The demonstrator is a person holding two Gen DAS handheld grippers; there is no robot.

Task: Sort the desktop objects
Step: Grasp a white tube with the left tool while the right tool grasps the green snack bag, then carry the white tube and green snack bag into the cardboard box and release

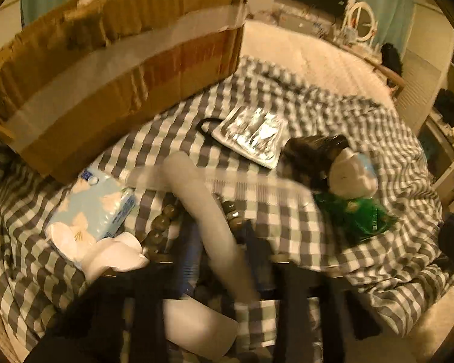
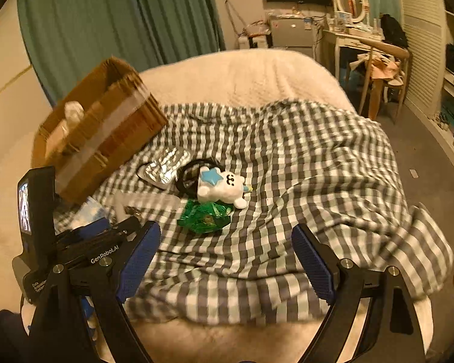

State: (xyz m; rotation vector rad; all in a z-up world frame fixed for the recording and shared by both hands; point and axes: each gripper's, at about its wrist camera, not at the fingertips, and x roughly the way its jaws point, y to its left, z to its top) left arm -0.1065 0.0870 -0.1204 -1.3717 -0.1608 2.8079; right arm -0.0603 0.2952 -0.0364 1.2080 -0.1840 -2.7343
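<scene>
My left gripper is shut on a pale plastic comb, blurred by motion, held above the checked cloth. A bead bracelet lies under it. A cardboard box stands at the upper left; it also shows in the right wrist view. A blue tissue pack, a silver foil pack, a white plush toy, a green snack bag and a black band lie on the cloth. My right gripper is open and empty above the cloth's near part.
The cloth lies on a cream bed. A chair and a dressing table stand at the far right, a teal curtain behind the box. The left gripper body is at the left.
</scene>
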